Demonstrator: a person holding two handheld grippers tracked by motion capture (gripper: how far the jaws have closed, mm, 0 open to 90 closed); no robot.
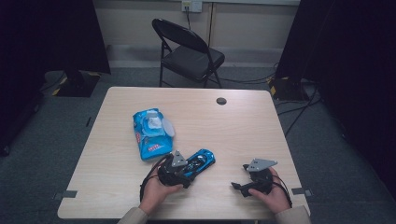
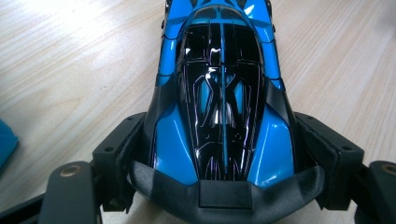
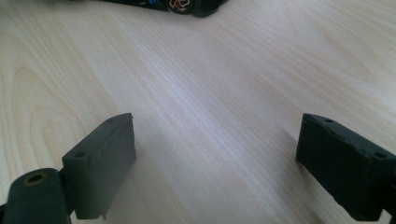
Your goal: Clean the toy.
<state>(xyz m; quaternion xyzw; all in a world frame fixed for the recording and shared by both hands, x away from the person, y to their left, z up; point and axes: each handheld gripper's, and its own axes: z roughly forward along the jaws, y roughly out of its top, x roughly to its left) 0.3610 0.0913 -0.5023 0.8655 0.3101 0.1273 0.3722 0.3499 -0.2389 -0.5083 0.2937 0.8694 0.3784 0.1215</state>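
Observation:
A blue and black toy car (image 1: 201, 161) (image 2: 222, 93) lies on the light wooden table (image 1: 233, 130), nose pointing away to the right. My left gripper (image 1: 189, 169) (image 2: 219, 135) is shut on the car's rear end, one black jaw pressed against each flank, and the car rests on the tabletop. My right gripper (image 1: 240, 176) (image 3: 215, 154) sits low over the table near the front right edge, jaws wide open with bare wood between them. A wheel of the toy car (image 3: 180, 3) peeks in at the top of the right gripper view.
A blue pack of wet wipes (image 1: 152, 133) (image 2: 5, 142) with a white flap lies left of the car. A dark round grommet (image 1: 221, 101) sits near the table's far edge. A black folding chair (image 1: 189, 51) stands behind the table.

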